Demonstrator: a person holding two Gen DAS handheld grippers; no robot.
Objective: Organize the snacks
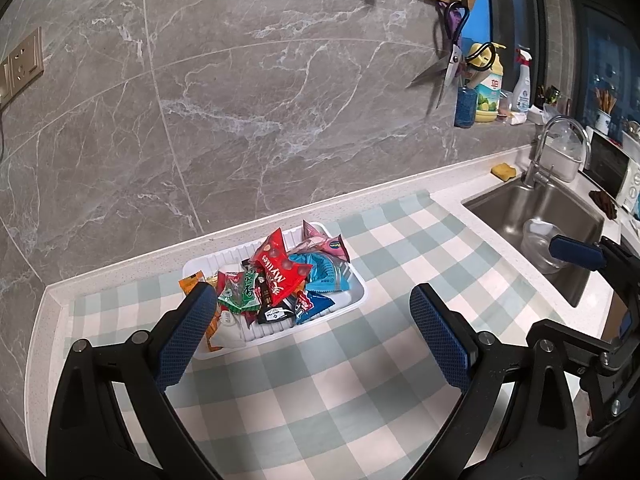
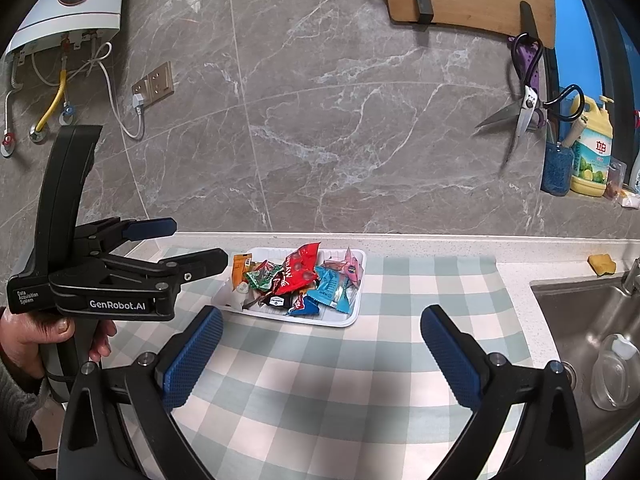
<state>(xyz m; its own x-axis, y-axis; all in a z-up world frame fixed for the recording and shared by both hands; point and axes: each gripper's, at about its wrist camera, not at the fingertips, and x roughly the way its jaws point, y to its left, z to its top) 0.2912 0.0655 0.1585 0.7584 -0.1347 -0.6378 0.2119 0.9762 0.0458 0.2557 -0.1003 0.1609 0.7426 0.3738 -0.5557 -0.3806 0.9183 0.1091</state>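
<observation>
A white tray (image 1: 360, 297) (image 2: 354, 320) sits on the checked cloth (image 1: 360, 368) (image 2: 320, 384) near the back wall. Several snack packets are piled in it: a red packet (image 1: 280, 270) (image 2: 300, 268) on top, a blue one (image 1: 326, 274) (image 2: 332, 286), a pink one (image 1: 330, 245) (image 2: 352, 265), a green one (image 1: 240, 294) (image 2: 264, 274) and an orange one (image 1: 190, 280) (image 2: 240, 266). My left gripper (image 1: 312, 288) (image 2: 198, 242) hovers open at the tray's left end, held by a hand (image 2: 40, 336). My right gripper (image 2: 322, 312) stands open in front of the tray, holding nothing.
A steel sink (image 1: 540, 208) (image 2: 580, 320) with a glass bowl (image 1: 540, 246) (image 2: 612, 376) lies to the right. A yellow sponge (image 1: 504, 171) (image 2: 602, 264) sits behind it. Scissors (image 1: 450, 68) (image 2: 524, 116) hang on the marble wall beside a soap bottle (image 1: 488, 88) (image 2: 592, 152).
</observation>
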